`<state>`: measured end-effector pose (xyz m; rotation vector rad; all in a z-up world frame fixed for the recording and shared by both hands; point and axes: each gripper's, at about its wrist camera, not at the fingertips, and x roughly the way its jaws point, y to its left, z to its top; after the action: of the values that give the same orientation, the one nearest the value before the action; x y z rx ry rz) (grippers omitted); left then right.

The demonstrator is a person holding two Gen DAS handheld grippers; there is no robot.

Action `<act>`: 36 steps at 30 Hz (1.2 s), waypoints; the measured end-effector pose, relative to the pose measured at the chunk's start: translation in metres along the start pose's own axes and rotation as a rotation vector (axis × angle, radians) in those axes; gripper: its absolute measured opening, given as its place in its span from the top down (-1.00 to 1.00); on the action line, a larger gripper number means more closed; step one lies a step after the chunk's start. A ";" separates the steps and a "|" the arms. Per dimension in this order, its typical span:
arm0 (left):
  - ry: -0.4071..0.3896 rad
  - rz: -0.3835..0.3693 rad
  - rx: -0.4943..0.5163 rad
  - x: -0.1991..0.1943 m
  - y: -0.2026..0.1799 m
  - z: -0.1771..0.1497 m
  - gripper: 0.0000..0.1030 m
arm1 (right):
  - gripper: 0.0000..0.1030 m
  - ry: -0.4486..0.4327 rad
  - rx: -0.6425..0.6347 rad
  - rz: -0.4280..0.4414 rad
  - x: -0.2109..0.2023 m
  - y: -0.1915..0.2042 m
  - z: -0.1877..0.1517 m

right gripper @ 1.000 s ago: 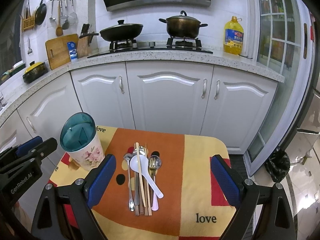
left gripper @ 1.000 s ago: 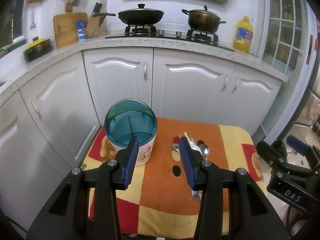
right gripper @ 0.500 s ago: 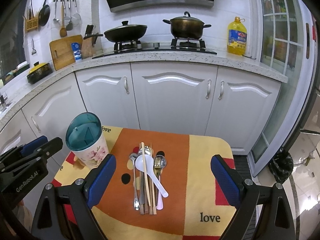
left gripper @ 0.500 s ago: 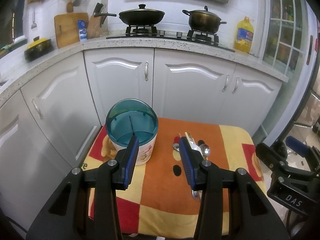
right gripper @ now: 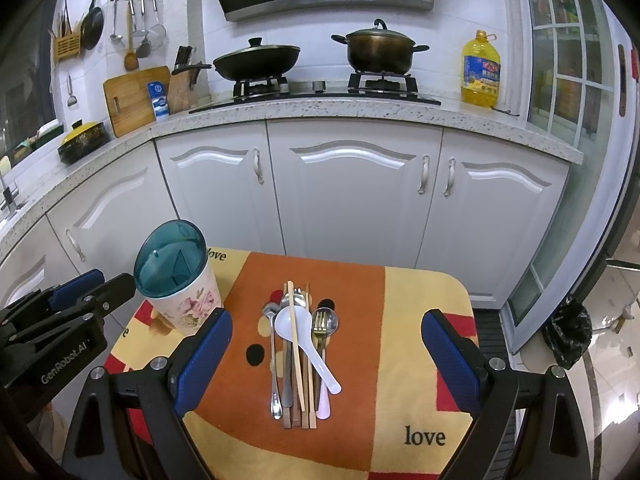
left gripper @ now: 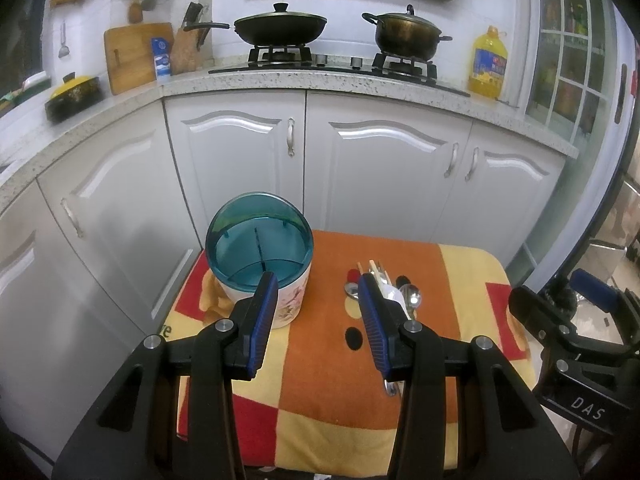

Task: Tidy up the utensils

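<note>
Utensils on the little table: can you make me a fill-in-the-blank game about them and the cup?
1. The white spoon lies on top of the pile with its bowl pointing toward the ____.
2. The cup has a see-through lid coloured ____.
3. The cup stands to the ____ of the utensils in the right wrist view.
4. Both the left gripper and the right gripper hold ____.

Missing words: cabinets; teal; left; nothing
</note>
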<state>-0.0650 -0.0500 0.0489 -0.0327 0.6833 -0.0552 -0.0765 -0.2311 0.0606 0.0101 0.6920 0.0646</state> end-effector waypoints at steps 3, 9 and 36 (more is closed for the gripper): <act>0.001 0.001 0.001 0.000 -0.001 0.000 0.20 | -0.85 0.002 0.003 0.002 0.001 0.000 0.000; 0.000 0.003 0.001 0.002 -0.001 0.001 0.20 | -0.85 0.003 0.002 0.003 0.001 -0.001 0.001; 0.060 -0.009 -0.012 0.027 0.000 -0.003 0.20 | -0.84 0.033 -0.012 0.024 0.022 -0.010 -0.008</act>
<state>-0.0464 -0.0520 0.0297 -0.0458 0.7439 -0.0613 -0.0642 -0.2402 0.0407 0.0054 0.7245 0.0919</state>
